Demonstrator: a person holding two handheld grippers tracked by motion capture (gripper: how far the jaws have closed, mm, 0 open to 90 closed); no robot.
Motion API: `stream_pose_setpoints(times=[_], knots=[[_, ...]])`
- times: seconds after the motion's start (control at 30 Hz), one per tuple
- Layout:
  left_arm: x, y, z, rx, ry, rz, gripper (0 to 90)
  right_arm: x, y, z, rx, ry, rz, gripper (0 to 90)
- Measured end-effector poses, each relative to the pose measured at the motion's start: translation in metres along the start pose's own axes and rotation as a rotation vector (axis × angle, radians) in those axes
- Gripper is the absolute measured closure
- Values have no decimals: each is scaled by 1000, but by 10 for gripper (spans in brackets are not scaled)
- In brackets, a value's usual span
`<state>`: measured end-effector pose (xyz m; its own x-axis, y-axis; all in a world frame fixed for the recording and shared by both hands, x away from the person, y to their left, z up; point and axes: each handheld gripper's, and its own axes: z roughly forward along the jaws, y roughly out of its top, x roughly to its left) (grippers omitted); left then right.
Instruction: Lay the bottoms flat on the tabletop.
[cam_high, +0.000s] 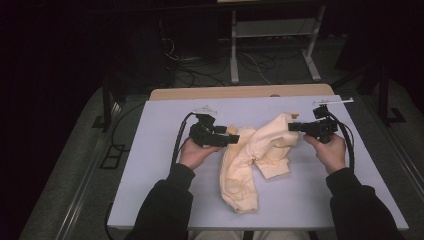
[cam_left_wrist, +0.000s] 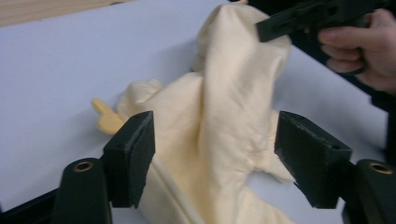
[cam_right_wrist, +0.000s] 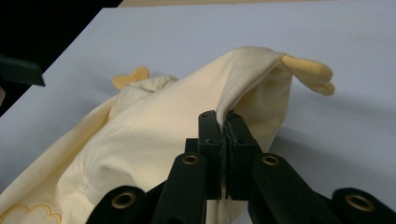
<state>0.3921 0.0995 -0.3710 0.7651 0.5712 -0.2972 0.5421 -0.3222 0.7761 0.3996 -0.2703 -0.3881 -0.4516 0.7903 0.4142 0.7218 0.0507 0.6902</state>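
Dark sleeves come in from the bottom edge of the high view, each hand carrying a black gripper over the pale grey desk. No brand, label or readable writing shows on anything; the nearest to a mark is a stitched yellow cloud outline on the cloth, seen low in the right gripper view.

Beyond the desk a wooden strip runs along its far edge, and behind that a white metal frame stands on the dark floor among loose cables. Nothing lies on the desk between the grippers and the cloth.

A cream-yellow garment lies in the middle of the desk, crumpled, soft and creased, with small deeper-yellow ear-shaped flaps at one end. Its right part is lifted into a peak, while the rest trails down toward the near edge.

At that peak the right gripper has its jaws pressed together on a fold of the garment, holding it raised off the desk.

On the other side, the left gripper stands with its jaws wide apart; the garment lies beyond the gap and the pads do not press on it.
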Motion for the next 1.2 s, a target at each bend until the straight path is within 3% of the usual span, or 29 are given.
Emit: stream_pose_setpoints(times=[0.27,0.4,0.67,0.8,1.03,1.2], knots=[[7,3,8,1,31,-6,251,0,-6,-1,-9,3,2,858],[15,1,14,8,58,-31,233,2,-8,-2,-10,-7,-8,858],[33,-6,28,13,66,-102,213,5,-10,-2,-11,-11,-12,858],[40,-12,37,44,84,-118,208,4,-11,-2,-14,-10,-9,858],[42,-22,54,114,65,-119,195,4,-13,-3,-11,-12,-7,858],[41,-26,60,136,44,-122,273,4,-13,-3,-13,-13,-7,858]])
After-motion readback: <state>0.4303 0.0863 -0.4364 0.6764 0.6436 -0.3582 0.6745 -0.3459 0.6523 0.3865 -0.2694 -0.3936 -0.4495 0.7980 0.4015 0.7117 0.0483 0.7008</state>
